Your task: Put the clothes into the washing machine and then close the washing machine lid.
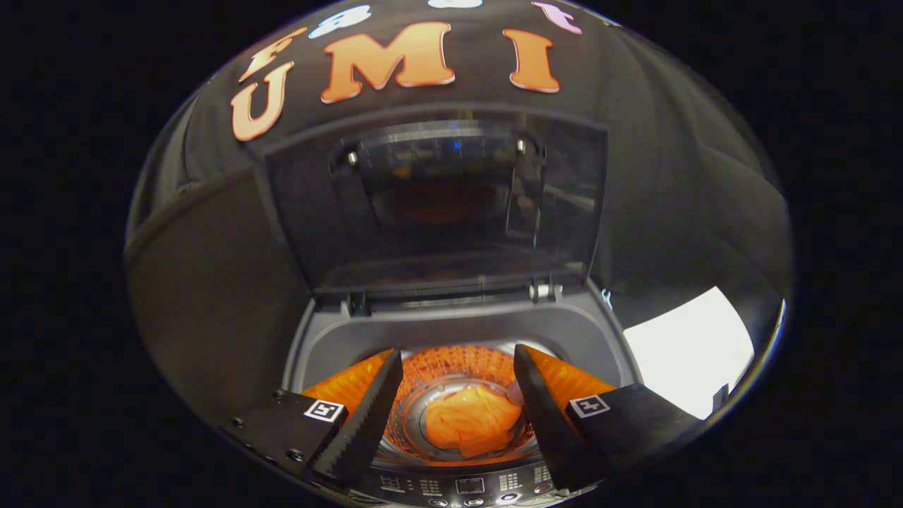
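Note:
A grey top-loading washing machine (331, 346) stands below me with its lid (437, 212) raised upright at the back, glass pane facing me. Down in the perforated drum (458, 363) lies a crumpled orange garment (471, 422). My gripper (457, 367) hovers above the drum mouth, open, with nothing between its fingers; the garment shows in the gap between them, well below the tips. The machine's control panel (465, 487) runs along the near edge under the fingers.
The black cloth booth wall surrounds the machine at the back and on both sides. A bright white surface (691, 349) lies to the right of the machine. The lid hinges (543, 289) sit at the rear rim of the tub opening.

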